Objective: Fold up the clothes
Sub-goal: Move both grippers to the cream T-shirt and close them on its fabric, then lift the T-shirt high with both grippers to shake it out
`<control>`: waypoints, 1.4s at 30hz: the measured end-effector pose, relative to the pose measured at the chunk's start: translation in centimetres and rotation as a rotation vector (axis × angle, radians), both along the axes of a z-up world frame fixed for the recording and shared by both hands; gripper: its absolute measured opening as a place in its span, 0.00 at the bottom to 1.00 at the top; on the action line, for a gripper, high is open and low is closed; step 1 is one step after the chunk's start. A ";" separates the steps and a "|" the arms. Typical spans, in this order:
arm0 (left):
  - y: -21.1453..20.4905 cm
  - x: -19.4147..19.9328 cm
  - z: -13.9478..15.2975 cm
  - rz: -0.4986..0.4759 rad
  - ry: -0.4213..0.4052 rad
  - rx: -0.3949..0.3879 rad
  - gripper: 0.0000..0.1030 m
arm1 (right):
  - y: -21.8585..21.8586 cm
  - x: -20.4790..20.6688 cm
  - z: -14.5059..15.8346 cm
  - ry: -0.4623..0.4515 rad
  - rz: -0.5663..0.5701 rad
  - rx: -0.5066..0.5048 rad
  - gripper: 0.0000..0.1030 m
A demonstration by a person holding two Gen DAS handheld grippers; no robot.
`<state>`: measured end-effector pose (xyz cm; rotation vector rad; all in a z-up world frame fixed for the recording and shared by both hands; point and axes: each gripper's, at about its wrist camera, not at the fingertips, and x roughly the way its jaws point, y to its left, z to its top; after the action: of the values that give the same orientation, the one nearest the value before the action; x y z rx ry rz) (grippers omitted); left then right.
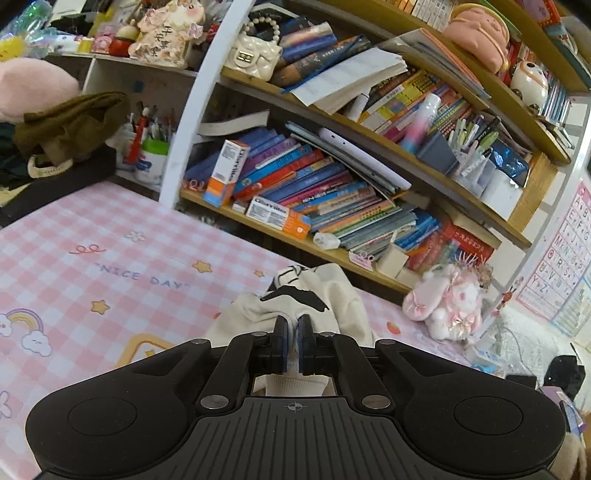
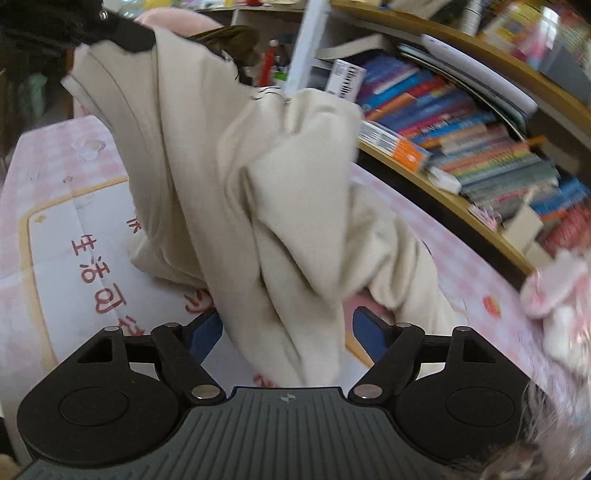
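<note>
A cream garment (image 1: pixel 332 295) with a black print hangs bunched below my left gripper (image 1: pixel 291 325), which is shut on a white ribbed edge of it, above the pink checked table cover (image 1: pixel 110 240). In the right wrist view the same cream garment (image 2: pixel 258 192) hangs from its top left corner, held up there by the other gripper (image 2: pixel 110 29), and drapes down to the table. My right gripper (image 2: pixel 288 325) is open, its blue-padded fingers (image 2: pixel 207 332) standing either side of a hanging fold, not closed on it.
A bookshelf (image 1: pixel 369 184) crammed with books, boxes and pen holders runs along the far side of the table. A pink plush toy (image 1: pixel 450 302) lies at the table's right end. An olive cloth (image 1: pixel 70 125) sits on dark things at the left.
</note>
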<state>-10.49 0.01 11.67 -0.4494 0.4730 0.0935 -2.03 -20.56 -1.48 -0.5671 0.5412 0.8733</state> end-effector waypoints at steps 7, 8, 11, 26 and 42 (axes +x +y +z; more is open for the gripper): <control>-0.1 0.4 -2.8 -0.023 0.134 0.079 0.12 | -0.8 2.3 2.8 -0.040 -0.053 0.105 0.07; -0.3 0.6 -3.4 -0.034 0.157 0.093 0.16 | -1.1 2.6 3.3 -0.045 -0.064 0.123 0.07; -1.1 1.0 -5.1 -0.057 0.219 0.145 0.43 | -1.8 3.7 4.8 -0.060 -0.096 0.179 0.06; -9.9 0.8 -9.4 -0.296 0.301 0.560 0.81 | -2.3 2.7 8.1 -0.088 -0.067 0.216 0.06; -3.1 -3.0 6.3 0.257 -0.201 0.544 0.04 | -5.7 -1.7 14.9 -0.290 0.077 0.317 0.05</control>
<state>-13.46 -3.05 17.93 0.0193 0.1749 0.4106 -3.76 -26.31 13.45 -0.4162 0.1136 0.9094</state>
